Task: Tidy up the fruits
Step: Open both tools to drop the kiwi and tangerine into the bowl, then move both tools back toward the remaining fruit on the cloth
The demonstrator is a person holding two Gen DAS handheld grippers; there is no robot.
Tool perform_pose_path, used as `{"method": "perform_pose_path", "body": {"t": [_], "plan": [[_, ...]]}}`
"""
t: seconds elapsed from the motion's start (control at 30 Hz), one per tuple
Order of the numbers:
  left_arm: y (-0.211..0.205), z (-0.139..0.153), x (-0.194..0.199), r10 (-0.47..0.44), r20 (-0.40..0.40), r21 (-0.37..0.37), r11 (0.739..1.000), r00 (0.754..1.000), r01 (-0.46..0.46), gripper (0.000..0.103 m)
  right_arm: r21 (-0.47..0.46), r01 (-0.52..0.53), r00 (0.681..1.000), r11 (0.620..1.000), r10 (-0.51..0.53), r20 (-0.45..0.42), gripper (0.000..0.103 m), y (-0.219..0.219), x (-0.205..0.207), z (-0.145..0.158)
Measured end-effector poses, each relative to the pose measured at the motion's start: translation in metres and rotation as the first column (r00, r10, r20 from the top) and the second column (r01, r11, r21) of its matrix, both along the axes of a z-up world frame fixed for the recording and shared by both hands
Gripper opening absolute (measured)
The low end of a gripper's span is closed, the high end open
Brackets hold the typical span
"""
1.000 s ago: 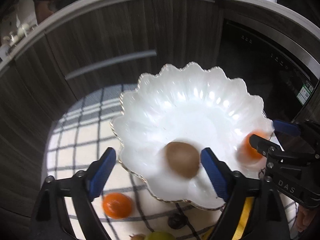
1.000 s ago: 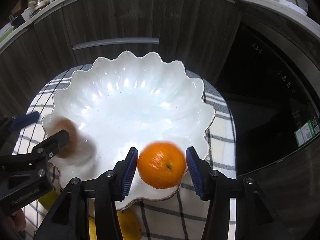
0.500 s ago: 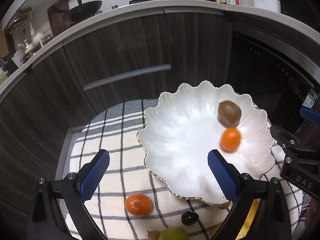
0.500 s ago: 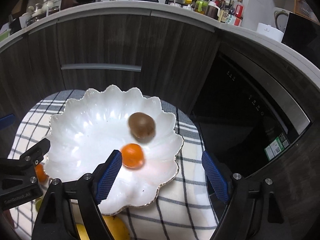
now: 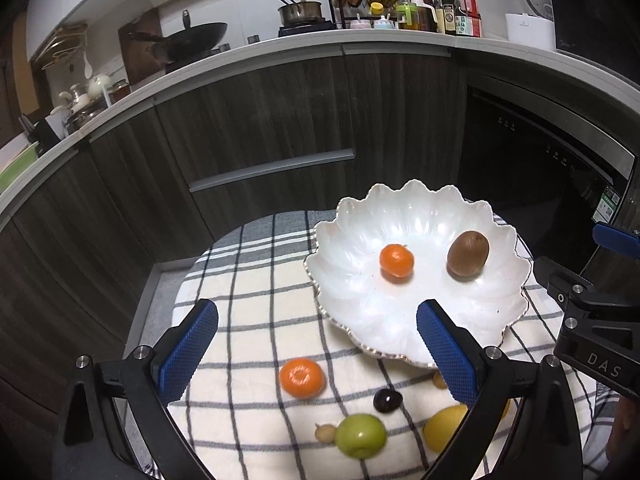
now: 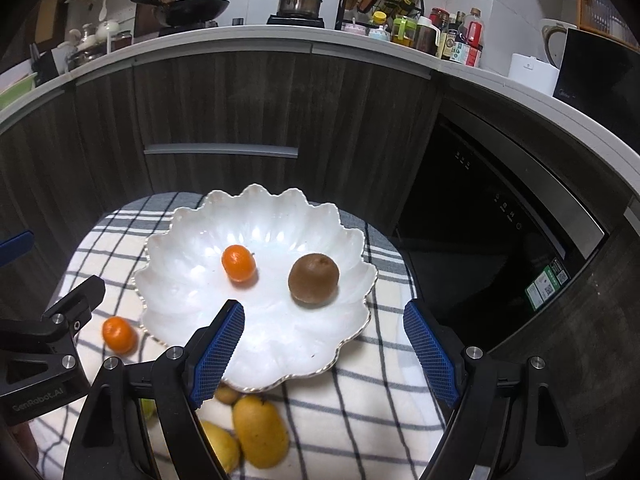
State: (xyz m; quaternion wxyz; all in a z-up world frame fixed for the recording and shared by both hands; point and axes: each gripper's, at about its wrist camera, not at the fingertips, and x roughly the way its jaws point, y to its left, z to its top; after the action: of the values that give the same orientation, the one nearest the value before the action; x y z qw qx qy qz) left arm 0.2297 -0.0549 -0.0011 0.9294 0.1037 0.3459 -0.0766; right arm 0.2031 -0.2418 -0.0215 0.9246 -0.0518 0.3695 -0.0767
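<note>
Checked cloth (image 5: 248,320); "DAS" on right tongs (image 6: 324,344), "GenRobot.AI" on left tongs (image 5: 316,344); both wide, empty.

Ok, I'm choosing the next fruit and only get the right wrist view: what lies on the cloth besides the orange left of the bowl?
Observer: The left wrist view shows a small dark round fruit on the cloth, in front of the bowl.
Operator: Anything green there?
Observer: A whole green apple, next to a small tan fruit.
Operator: Is the left gripper free?
Observer: Yes, it is open, with nothing between its fingers.
</note>
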Motion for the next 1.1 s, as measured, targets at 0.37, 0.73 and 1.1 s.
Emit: {"method": "perform_pose_path", "body": {"t": [0.37,0.73,1.1], "plan": [[0.018,-0.003,-0.032,0.03,-0.012,-0.008,1.0,0.999,-0.03,0.101,0.017,-0.028,1.0,0.999,0.028,0.001,0.083,0.018,-0.03,0.005],[0.025,-0.012,-0.059,0.043,-0.004,0.0,0.999,0.999,-0.043,0.101,0.027,-0.033,0.999,0.999,0.034,-0.014,0.083,0.024,-0.051,-0.002],[0.028,-0.035,-0.062,0.068,-0.027,-0.002,0.998,0.997,-0.068,0.101,0.043,-0.01,0.999,0.999,0.012,-0.047,0.083,0.024,-0.064,-0.023]]}}
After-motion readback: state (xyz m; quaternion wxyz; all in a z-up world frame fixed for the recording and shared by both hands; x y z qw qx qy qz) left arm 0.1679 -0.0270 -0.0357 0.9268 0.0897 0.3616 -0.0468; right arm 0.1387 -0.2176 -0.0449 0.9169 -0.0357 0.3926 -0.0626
